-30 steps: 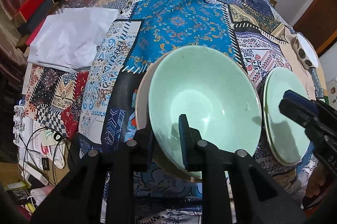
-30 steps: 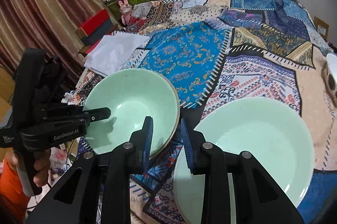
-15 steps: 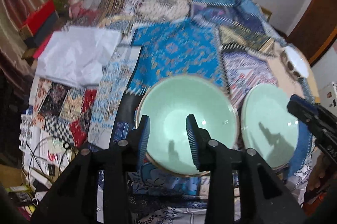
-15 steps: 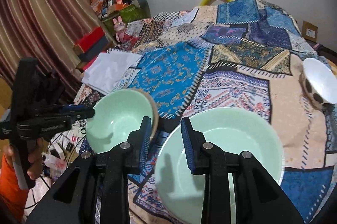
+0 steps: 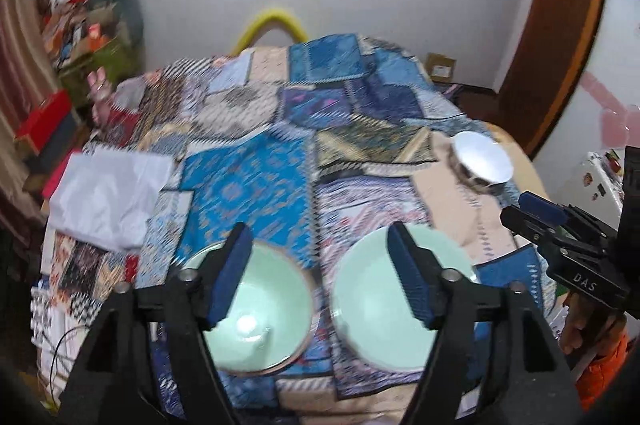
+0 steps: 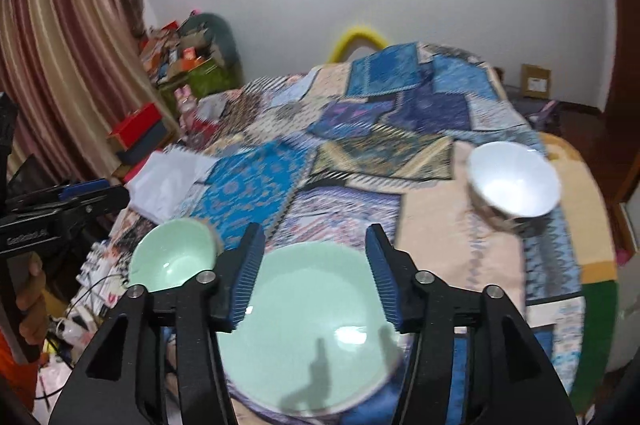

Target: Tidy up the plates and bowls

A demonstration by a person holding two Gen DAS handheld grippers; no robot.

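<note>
A white-walled room with striped curtains (image 6: 60,73) holds a bed under a patchwork quilt (image 5: 256,185). On the quilt's near edge sits a pale green bowl (image 5: 260,309); just right of the bowl lies a pale green plate (image 5: 384,285), close beside it. Far beyond the plate, toward the quilt's right edge, stands a white bowl (image 6: 514,183). The left gripper (image 5: 320,273) hovers above the green bowl and plate, its fingers having just spread, grasping nothing. The right gripper (image 6: 314,273) hangs over the plate, fingers likewise just released, nothing between them.
</note>
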